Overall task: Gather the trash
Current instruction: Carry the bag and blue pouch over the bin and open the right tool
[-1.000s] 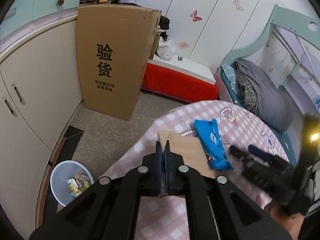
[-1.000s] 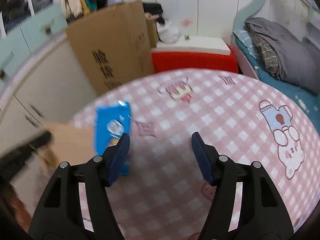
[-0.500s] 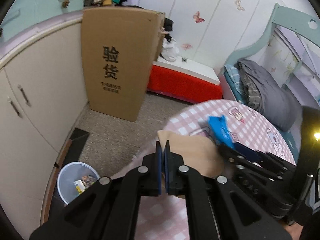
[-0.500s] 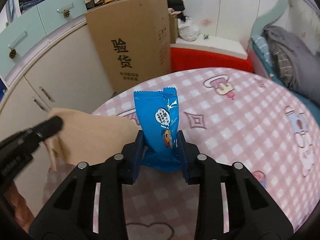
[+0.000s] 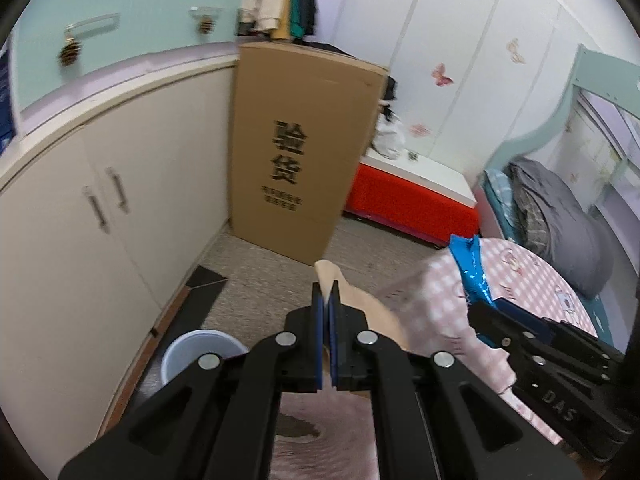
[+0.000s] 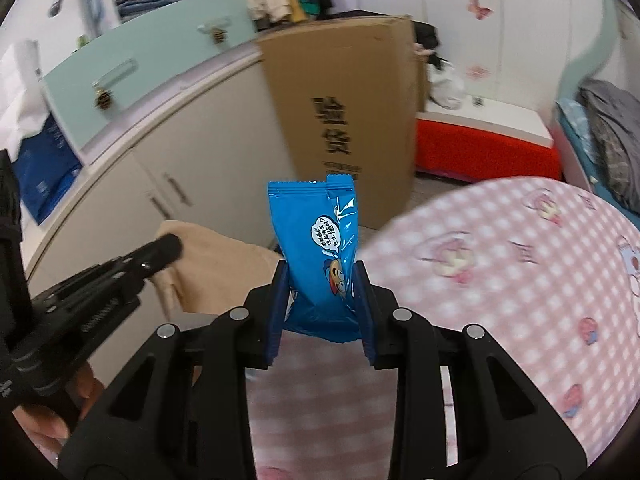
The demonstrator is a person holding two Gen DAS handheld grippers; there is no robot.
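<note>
Left wrist view: your left gripper (image 5: pixel 329 300) is clamped on the tan paper (image 5: pixel 362 312), above the floor near the pale waste bin (image 5: pixel 192 350), its contents hidden. Right wrist view: your right gripper (image 6: pixel 322 300) pinches the blue snack wrapper (image 6: pixel 320 240), upright beyond the pink checked table (image 6: pixel 520 280) edge.

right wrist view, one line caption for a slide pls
Right tongs clamp an upright blue snack wrapper above the pink checked table; left tongs hold tan paper.
</note>
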